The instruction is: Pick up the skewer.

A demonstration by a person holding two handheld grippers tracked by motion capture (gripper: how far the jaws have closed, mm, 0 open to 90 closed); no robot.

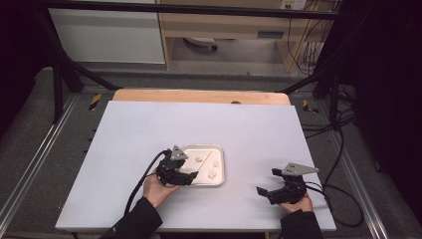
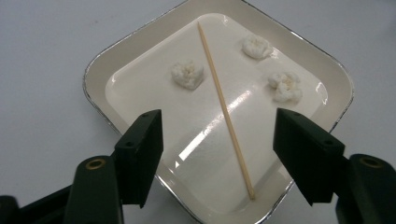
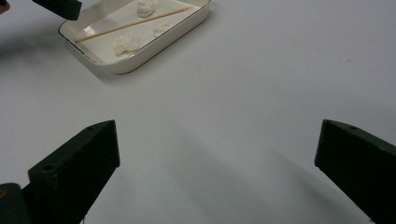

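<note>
skewer [image 2: 225, 109]: thin pale wood, perhaps pointed | left gripper [image 2: 217, 133]: jaws apart, nothing gripped

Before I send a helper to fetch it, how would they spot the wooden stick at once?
On the white table sits a shallow white tray, under the left tool. The wooden stick lies slantwise across it: the one long, thin, tan thing among three small white fluffy lumps.

Lab: framed rig [image 1: 59, 74] around white table [image 1: 149, 124], loose cables [image 1: 343, 149].
</note>
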